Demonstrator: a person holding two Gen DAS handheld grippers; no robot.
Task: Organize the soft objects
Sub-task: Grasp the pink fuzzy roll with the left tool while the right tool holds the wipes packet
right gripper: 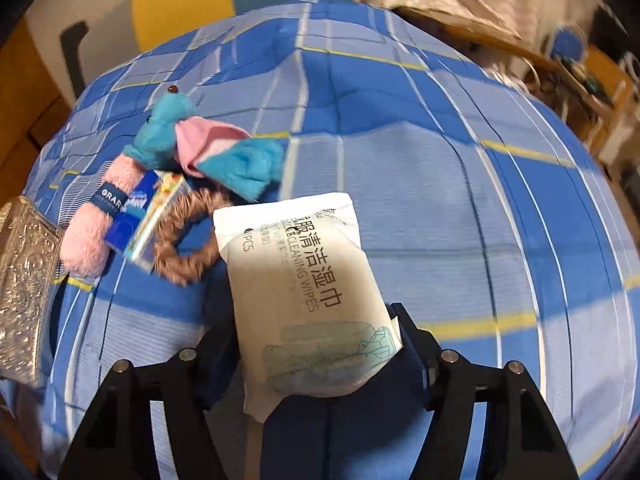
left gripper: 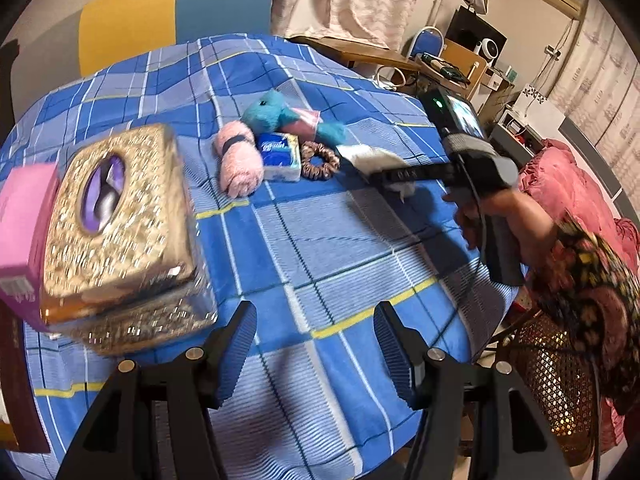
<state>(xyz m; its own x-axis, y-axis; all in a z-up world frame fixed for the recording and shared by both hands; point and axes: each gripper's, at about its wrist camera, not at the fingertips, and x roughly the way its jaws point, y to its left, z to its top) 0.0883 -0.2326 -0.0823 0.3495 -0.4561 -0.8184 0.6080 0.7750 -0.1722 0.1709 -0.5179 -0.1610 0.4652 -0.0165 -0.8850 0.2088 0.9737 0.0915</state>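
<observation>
My right gripper (right gripper: 316, 344) is shut on a white pack of cleaning wipes (right gripper: 304, 280) and holds it above the blue plaid cloth (right gripper: 440, 200), just right of a row of soft things. It also shows in the left wrist view (left gripper: 384, 168) with the wipes pack (left gripper: 368, 156). The row holds a pink rolled towel (left gripper: 240, 160), a blue tissue pack (left gripper: 280, 156), a brown scrunchie (left gripper: 320, 160) and a turquoise-and-pink plush toy (left gripper: 280, 114). My left gripper (left gripper: 316, 344) is open and empty over the near cloth.
A gold embossed tissue box (left gripper: 120, 236) stands at the left with a pink box (left gripper: 24, 236) beside it. A blue-and-yellow chair back (left gripper: 172, 16) is behind the table. A wicker basket (left gripper: 556, 380) and pink bedding (left gripper: 560, 184) lie to the right.
</observation>
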